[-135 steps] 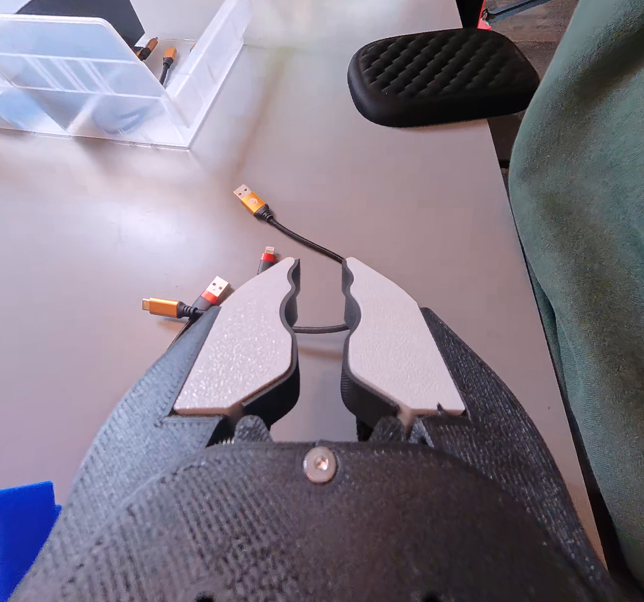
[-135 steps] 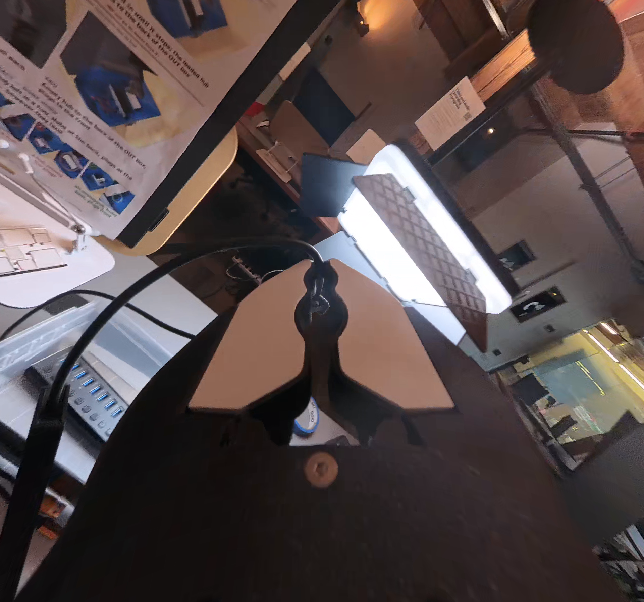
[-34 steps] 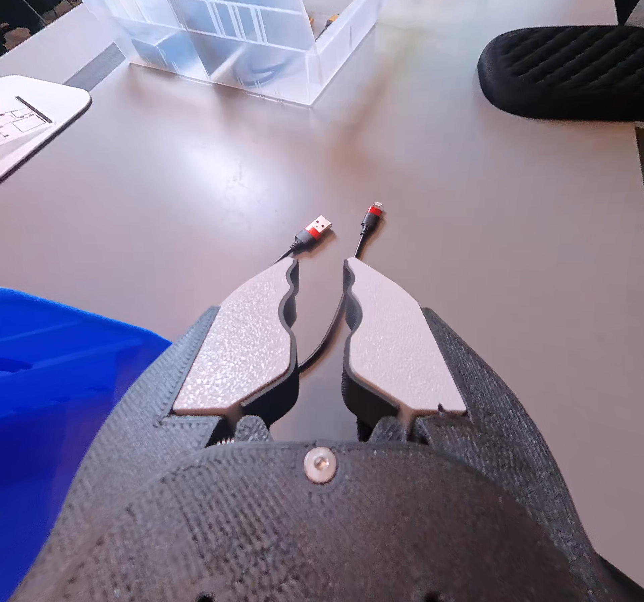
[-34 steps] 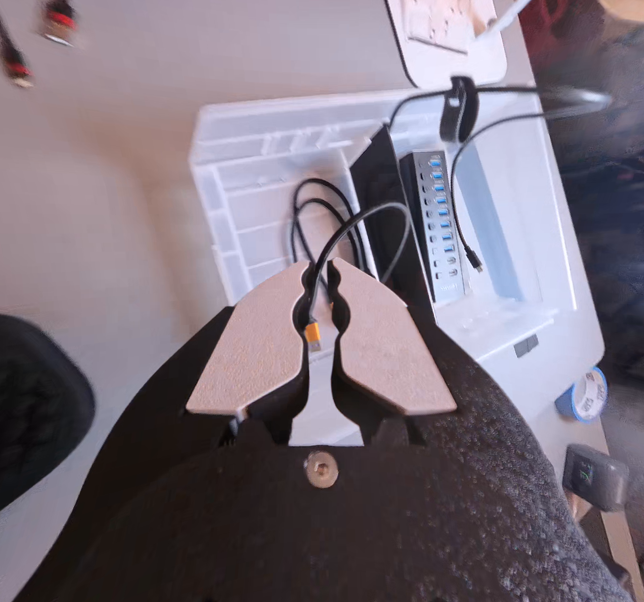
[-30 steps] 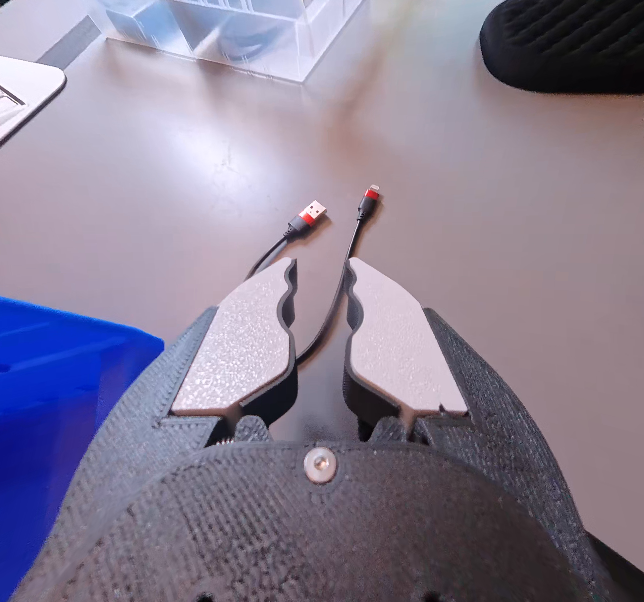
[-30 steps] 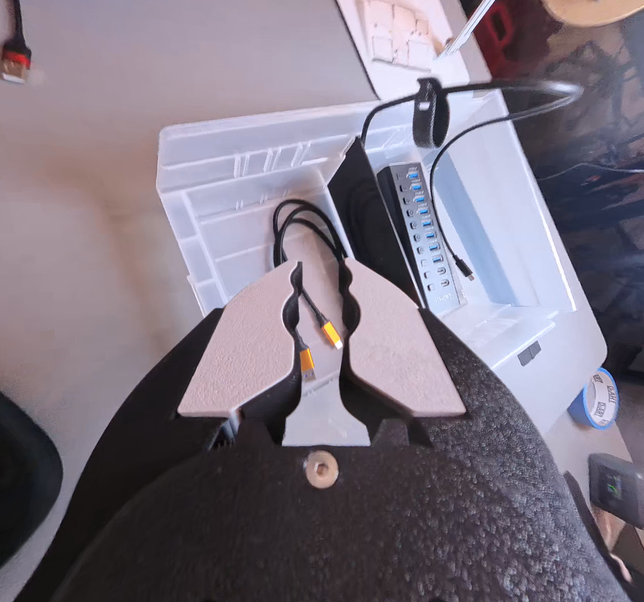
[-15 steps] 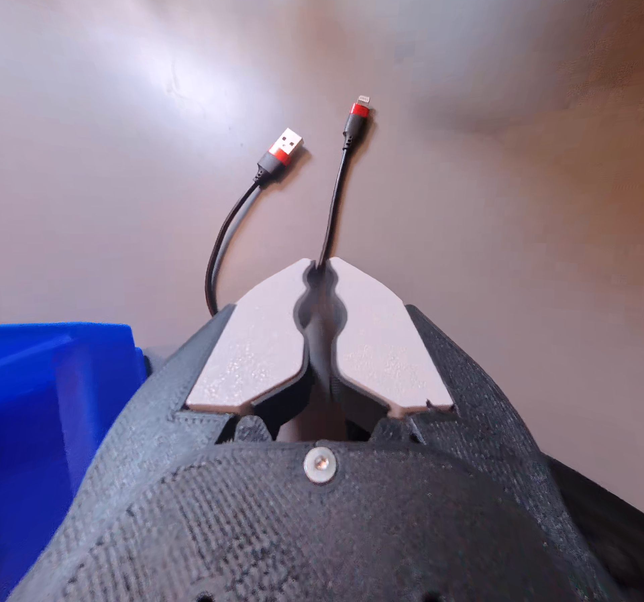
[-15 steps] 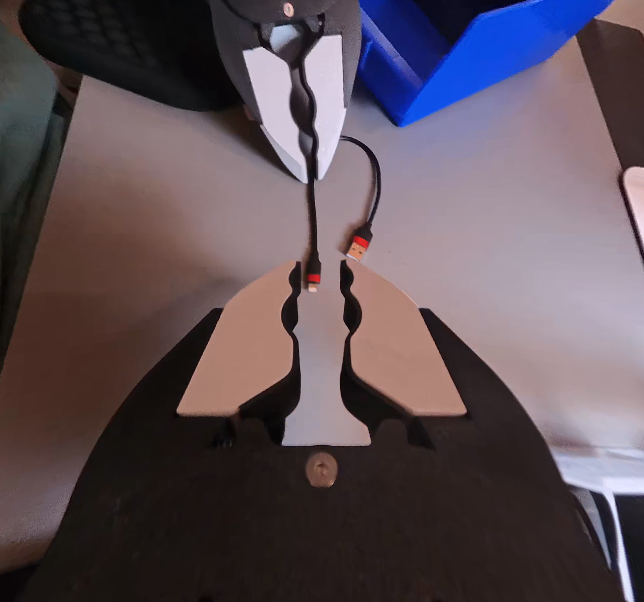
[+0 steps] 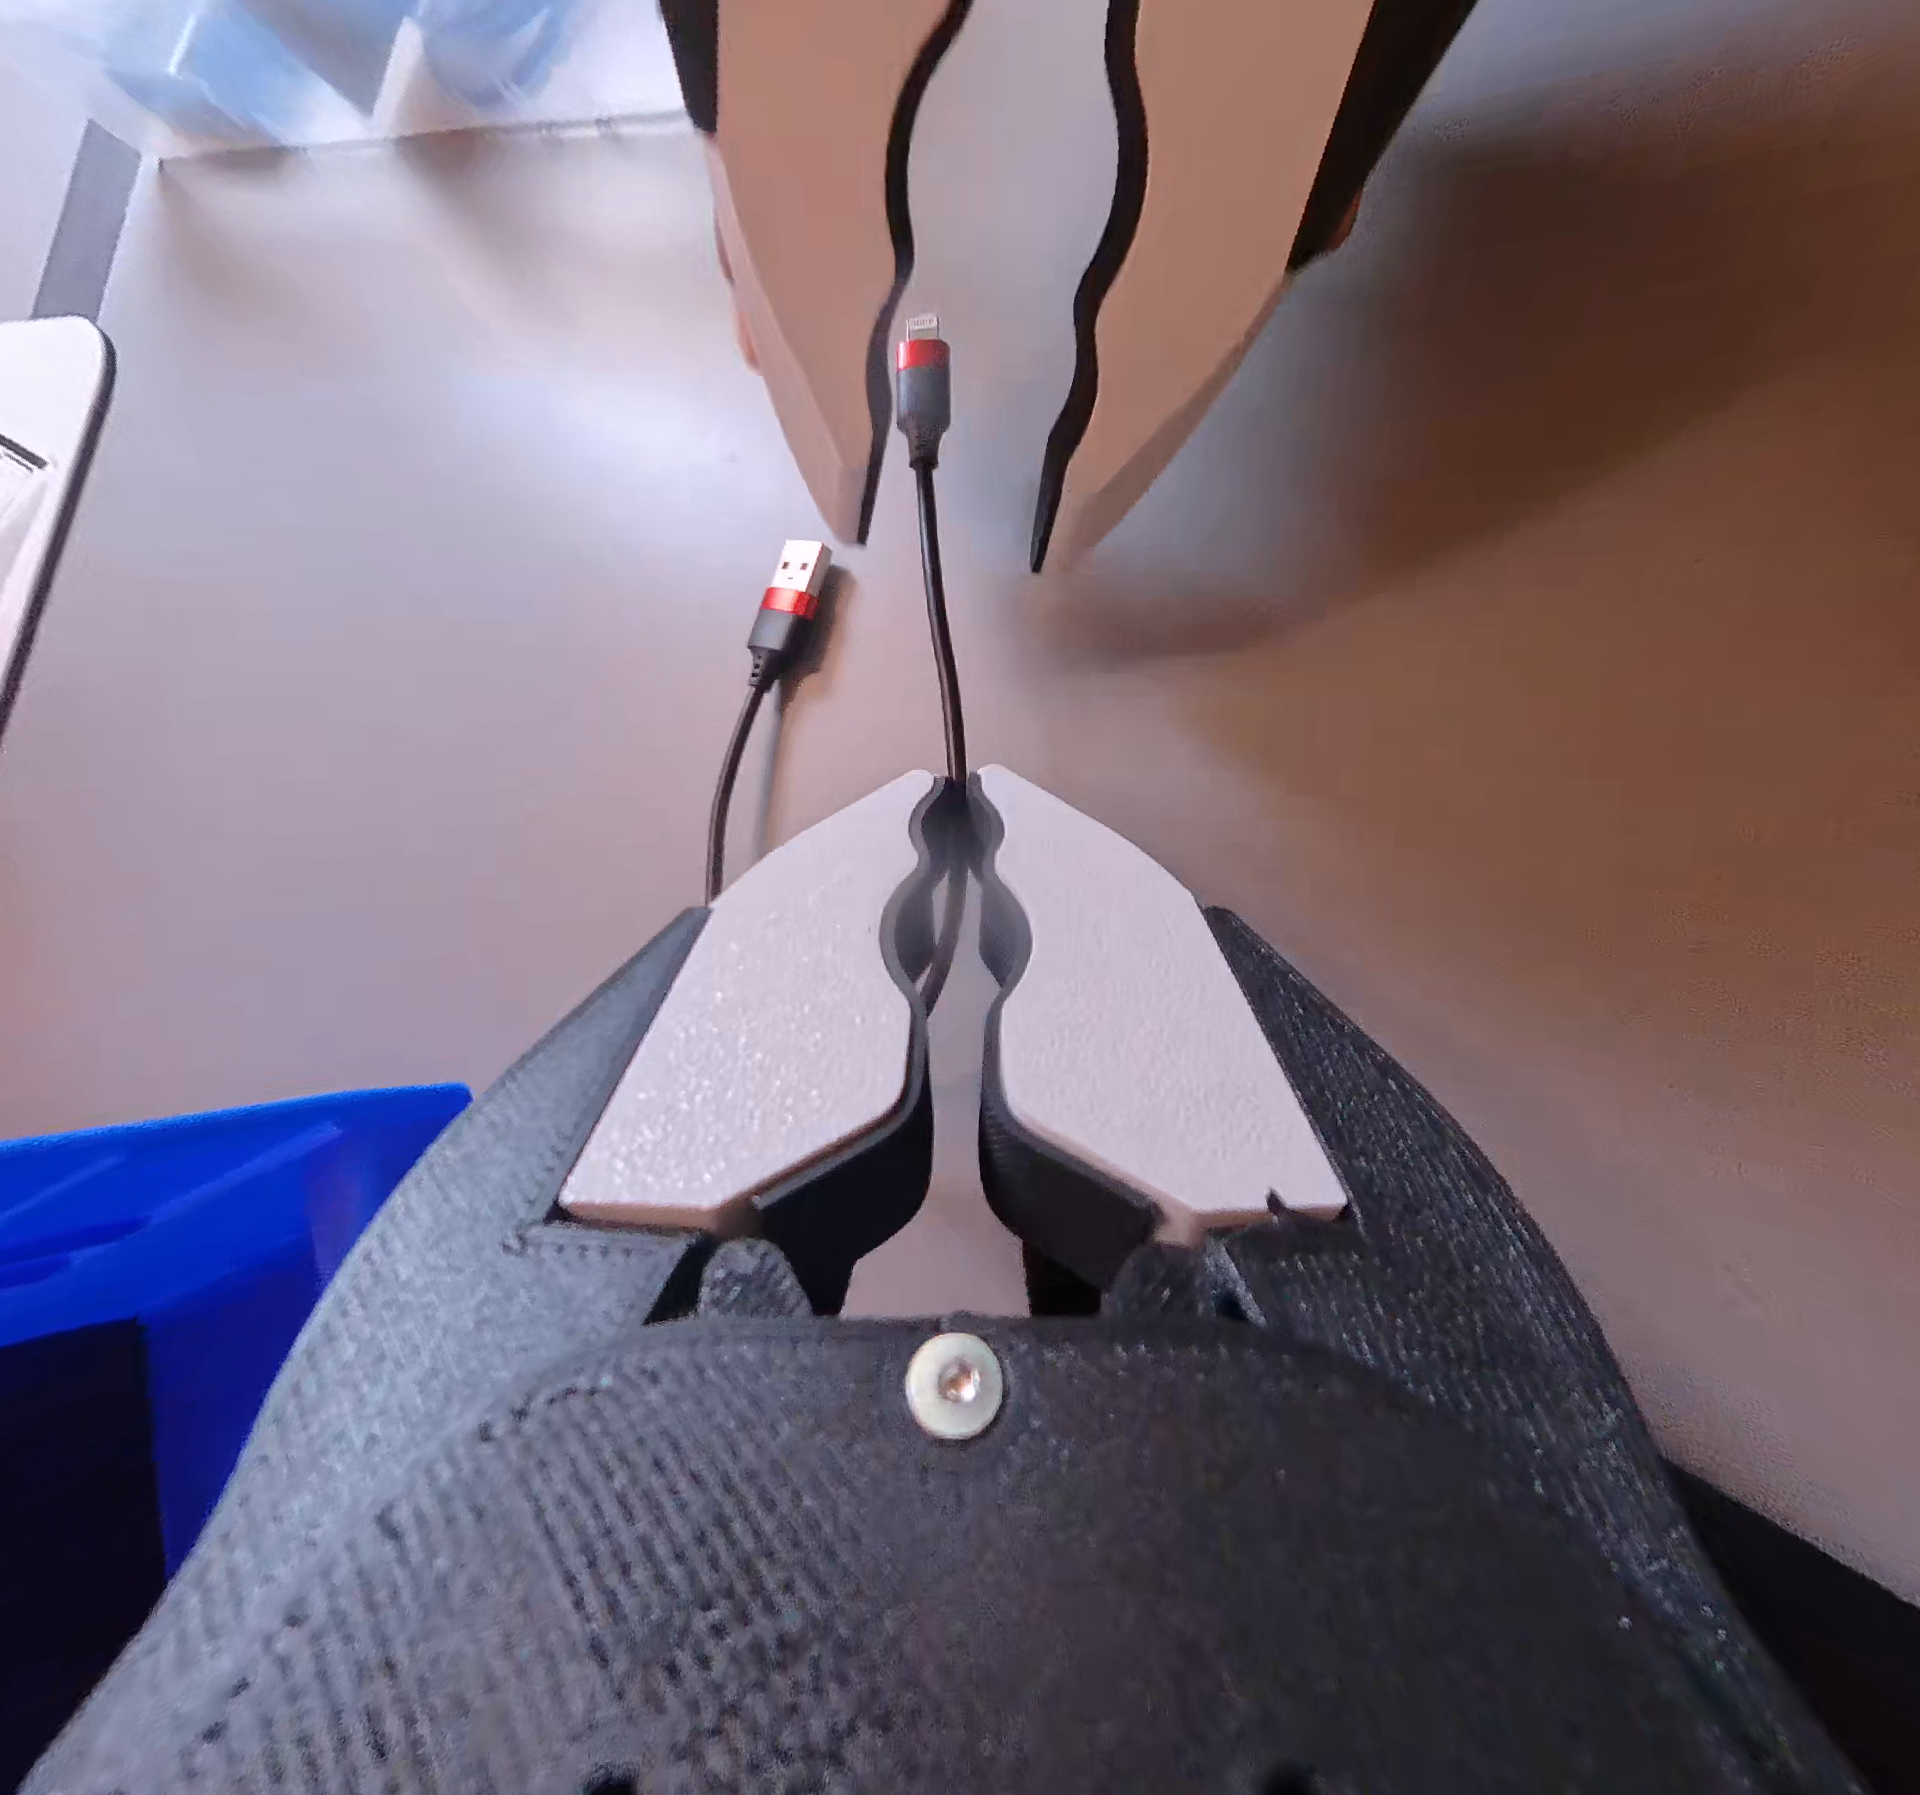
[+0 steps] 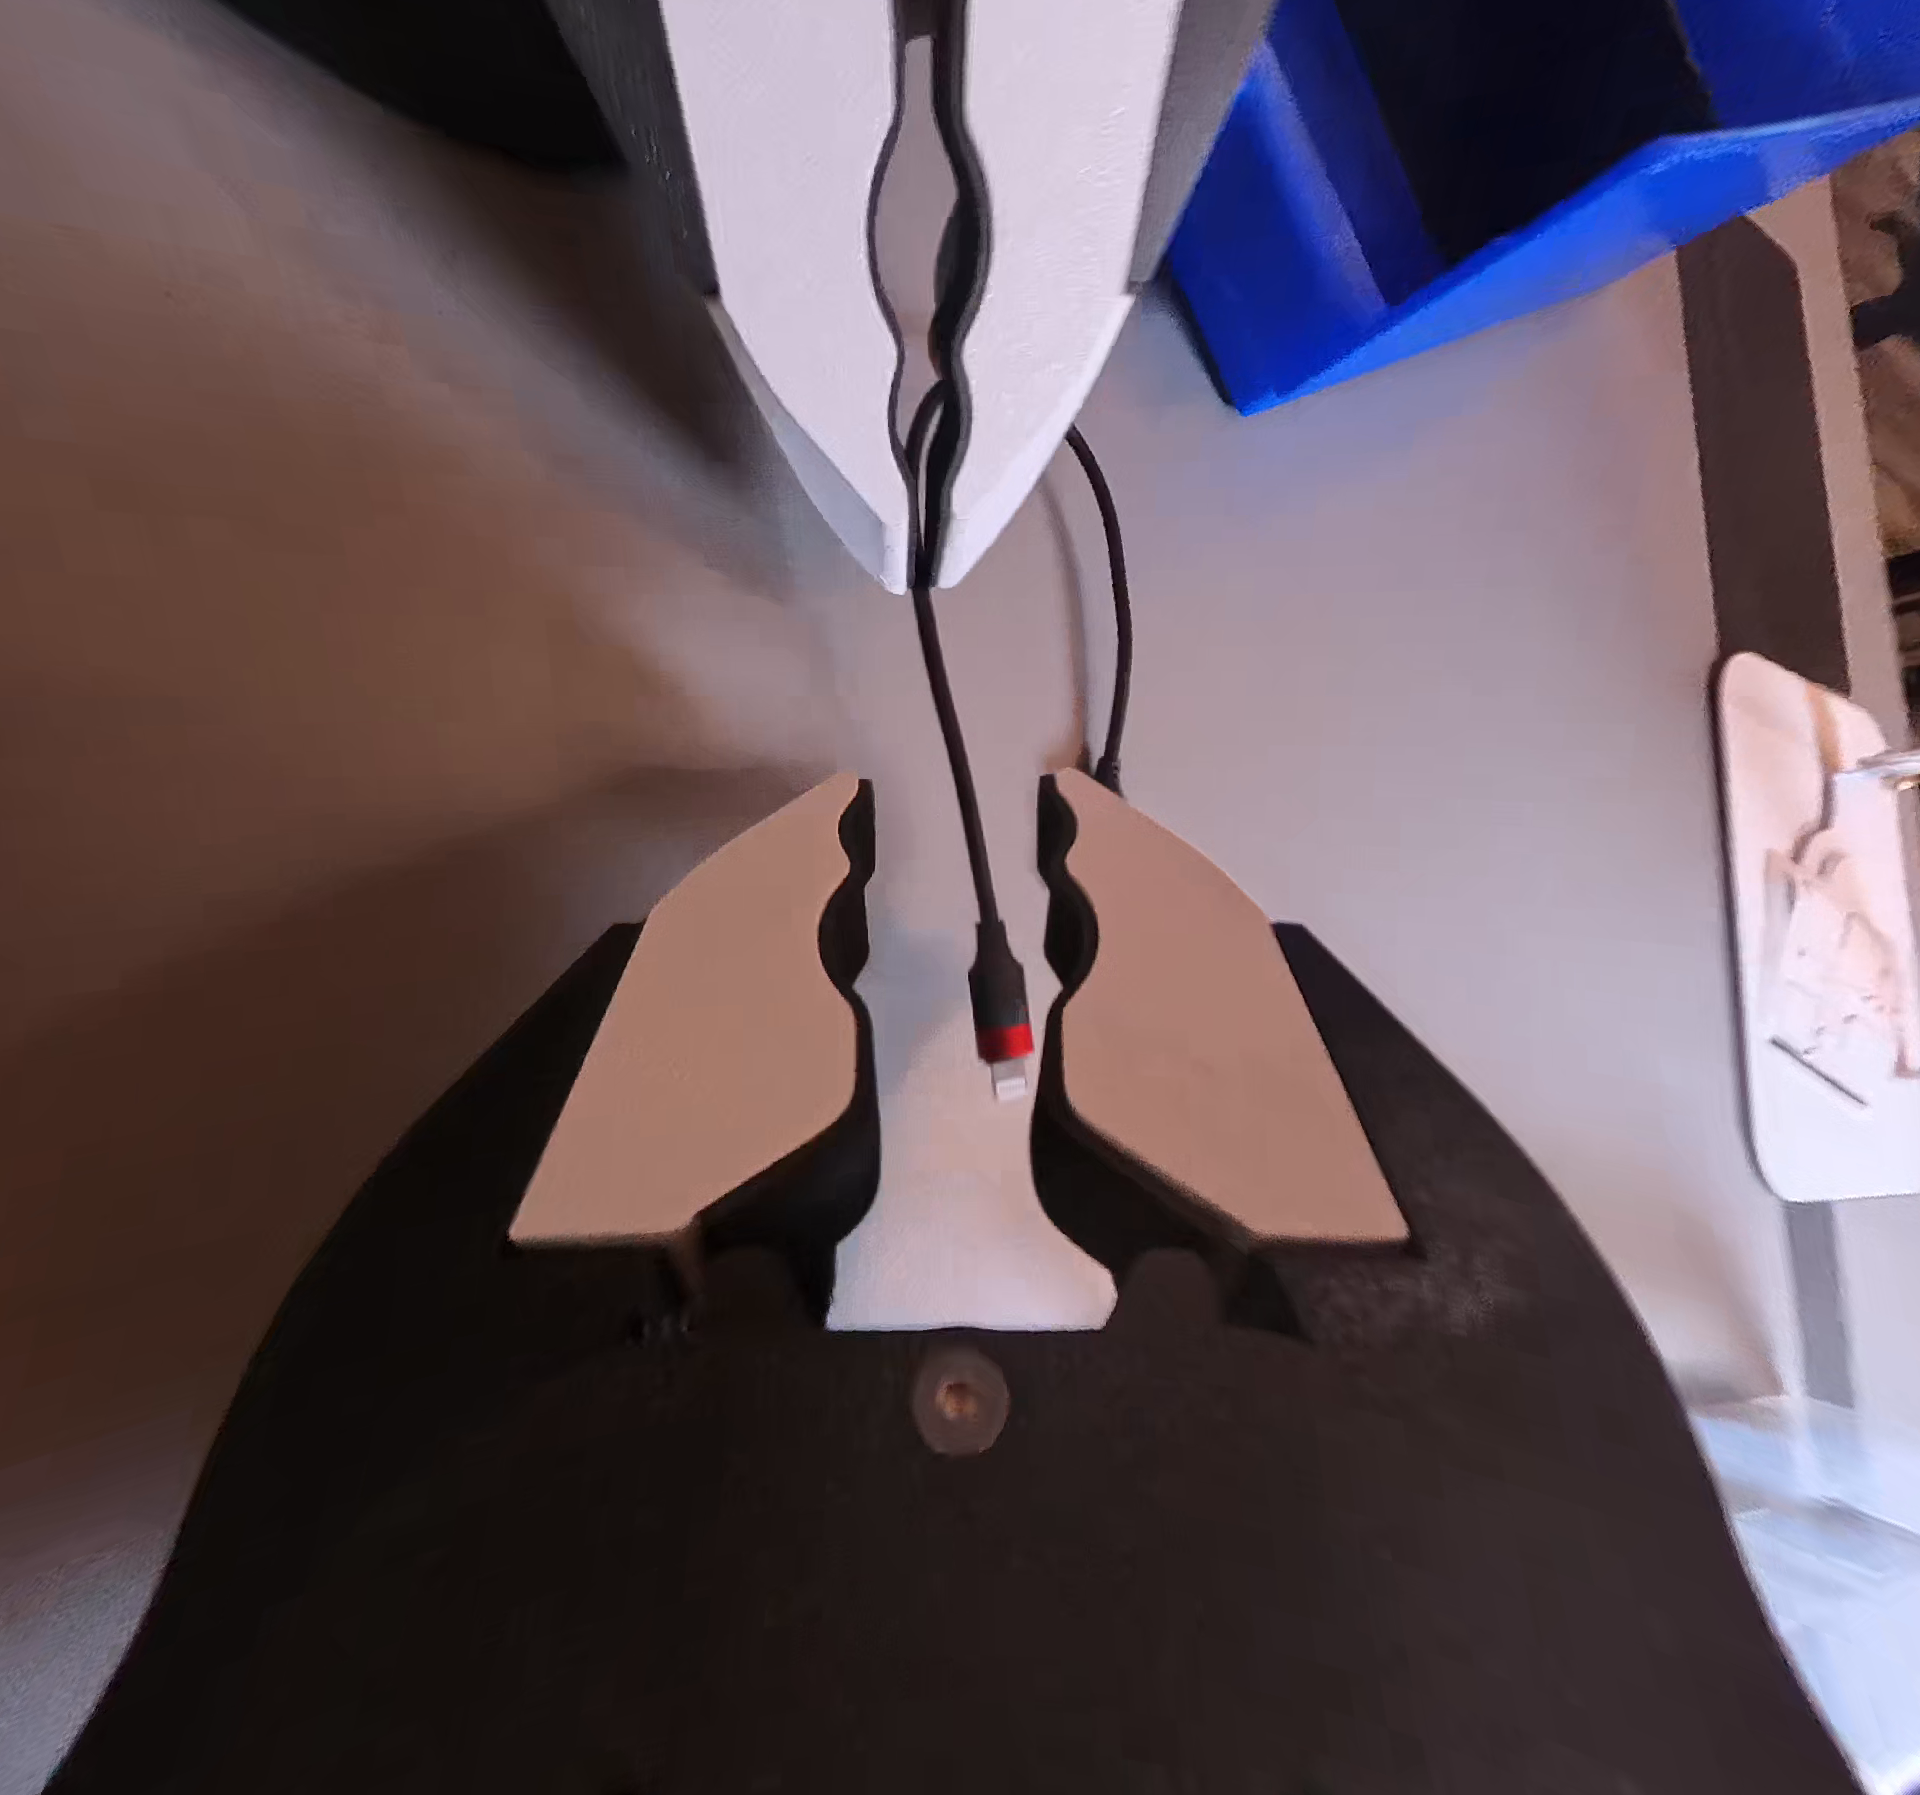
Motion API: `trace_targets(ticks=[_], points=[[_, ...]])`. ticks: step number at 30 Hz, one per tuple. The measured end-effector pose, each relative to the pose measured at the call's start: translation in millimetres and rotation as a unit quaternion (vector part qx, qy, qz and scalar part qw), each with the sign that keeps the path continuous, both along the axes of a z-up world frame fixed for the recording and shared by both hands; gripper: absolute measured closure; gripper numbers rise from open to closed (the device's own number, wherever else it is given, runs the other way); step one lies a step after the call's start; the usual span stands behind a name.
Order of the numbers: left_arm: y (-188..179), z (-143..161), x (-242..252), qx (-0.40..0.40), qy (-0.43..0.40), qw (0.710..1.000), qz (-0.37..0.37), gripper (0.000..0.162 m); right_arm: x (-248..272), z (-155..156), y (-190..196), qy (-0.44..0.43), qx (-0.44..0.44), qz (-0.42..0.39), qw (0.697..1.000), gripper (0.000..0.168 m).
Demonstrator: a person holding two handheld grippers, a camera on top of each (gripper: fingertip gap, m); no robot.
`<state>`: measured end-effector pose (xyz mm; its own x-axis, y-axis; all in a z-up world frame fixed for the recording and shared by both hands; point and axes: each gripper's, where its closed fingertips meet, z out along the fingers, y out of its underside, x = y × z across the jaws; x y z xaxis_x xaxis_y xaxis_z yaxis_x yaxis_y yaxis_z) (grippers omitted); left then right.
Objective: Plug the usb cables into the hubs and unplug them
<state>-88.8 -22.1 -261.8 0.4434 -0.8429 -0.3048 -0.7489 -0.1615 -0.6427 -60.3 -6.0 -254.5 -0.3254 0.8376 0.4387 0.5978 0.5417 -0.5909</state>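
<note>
a: how do the jaws stand?

b: the left gripper is clenched on the black cable, pinching it right at the fingertips. the right gripper is released, its fingers spread with a gap between them.

a: and where does the cable go?

b: it runs forward from the left tips and its small red-collared plug lies in the gap between the right gripper's fingers, touching neither as far as i can tell. the two grippers face each other, tips near but apart.

a: the other end?

b: the wider usb plug, also with a red collar, lies flat on the grey table, just beside the right gripper's tip, its cord curving back under the left gripper.

a: further out?

b: a blue bin sits next to the left gripper, a clear plastic box at the far edge, blurred, and a white board off to the side.
</note>
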Motion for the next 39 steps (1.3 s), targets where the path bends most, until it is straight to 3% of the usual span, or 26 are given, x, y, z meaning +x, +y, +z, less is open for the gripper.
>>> trace_targets(ticks=[3,5,6,11,13,15,20,23,26,30,34,37,39], points=[[-5.3,4.0,7.0,0.002,-0.006,1.0,-0.011,0.159,-5.2,-5.4,-2.9,-0.011,0.08,0.012,0.997,0.142],[-6.8,4.8,8.5,0.003,-0.006,1.0,-0.014,0.159,-6.9,-7.8,-4.5,-0.016,0.123,0.02,0.992,0.164],[-6.4,4.5,7.5,0.005,-0.004,1.0,-0.013,0.159,-7.2,-8.8,-4.4,-0.02,0.135,0.02,0.991,0.164],[-4.5,7.6,10.0,0.006,-0.04,0.999,-0.016,0.159,-2.4,-5.4,-6.2,-0.021,0.098,0.019,0.995,0.164],[1.9,15.6,7.7,0.027,-0.063,0.998,-0.007,0.143,4.4,2.0,0.1,-0.018,0.099,0.01,0.995,0.164],[9.8,31.3,3.1,0.053,-0.102,0.993,0.01,0.13,12.0,21.1,6.4,0.01,0.08,-0.004,0.997,0.165],[26.1,90.0,-19.1,0.13,-0.237,0.96,0.067,0.128,44.0,118.6,40.8,0.152,0.034,-0.068,0.985,0.165],[29.8,96.0,-30.9,0.138,-0.254,0.954,0.085,0.129,77.7,170.6,79.9,0.201,0.065,-0.133,0.968,0.164],[32.0,92.6,-33.8,0.135,-0.249,0.955,0.092,0.13,113.5,194.2,124.8,0.179,0.141,-0.208,0.951,0.164],[32.4,87.2,-32.3,0.134,-0.232,0.959,0.09,0.13,147.1,175.5,168.6,0.102,0.164,-0.274,0.942,0.164],[32.8,85.0,-32.6,0.131,-0.228,0.961,0.09,0.13,172.8,108.3,201.0,-0.006,0.145,-0.322,0.936,0.164],[33.8,83.3,-33.9,0.128,-0.227,0.961,0.093,0.13,180.7,66.0,205.6,-0.044,0.104,-0.329,0.937,0.15],[35.1,81.1,-35.2,0.126,-0.224,0.962,0.097,0.13,181.6,61.8,203.5,-0.033,0.09,-0.332,0.939,0.146]])
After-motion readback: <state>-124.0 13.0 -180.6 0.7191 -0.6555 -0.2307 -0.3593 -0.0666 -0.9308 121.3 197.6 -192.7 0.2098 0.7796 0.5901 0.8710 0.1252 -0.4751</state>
